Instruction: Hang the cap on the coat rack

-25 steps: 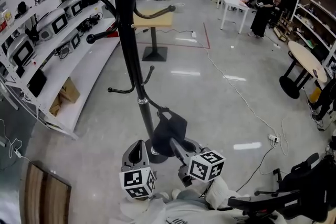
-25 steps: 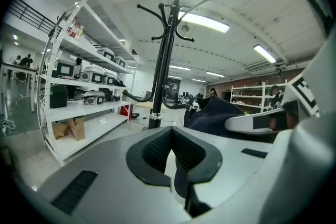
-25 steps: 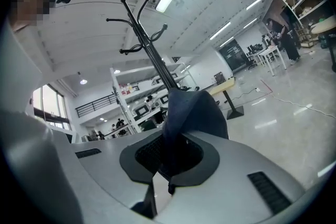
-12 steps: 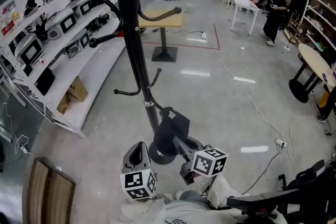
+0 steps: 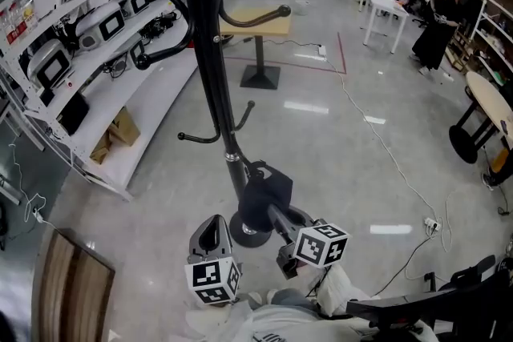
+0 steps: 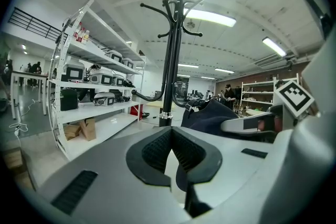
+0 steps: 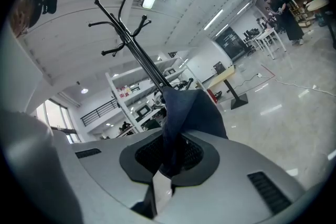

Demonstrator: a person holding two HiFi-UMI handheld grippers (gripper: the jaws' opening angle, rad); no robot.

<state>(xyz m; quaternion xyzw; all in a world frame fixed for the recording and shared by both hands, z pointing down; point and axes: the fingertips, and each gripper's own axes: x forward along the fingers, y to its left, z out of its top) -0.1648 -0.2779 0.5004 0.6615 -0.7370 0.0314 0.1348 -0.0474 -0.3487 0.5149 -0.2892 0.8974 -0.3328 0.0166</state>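
Polished grey floor (image 5: 345,156) spreads around the tall black metal coat rack (image 5: 210,68), with white shelving (image 5: 120,100) off to my left. I am in the carrying step: my right tool (image 5: 272,219) is clamped on a fold of the dark navy fabric cap (image 5: 264,196). In the right gripper view the cloth fills the gap between the pads and stands up in front of the pole. The cap sits low, close beside the rack's round base (image 5: 250,235), and is on no hook yet. My left tool (image 5: 211,232) hangs alongside with its jaws drawn together on nothing. Next I judge I must raise the cap to a hook. The small low curved hook (image 5: 200,138) looks nearest, the long upper arms much higher. Then I would slip the cap's opening over the hook's knob and only afterwards let go, since a loose drape could slide off. Against a second ago, the pole stands a little further right in the head view and the shelves have swung with it. My grip and both tools sit about where they were.
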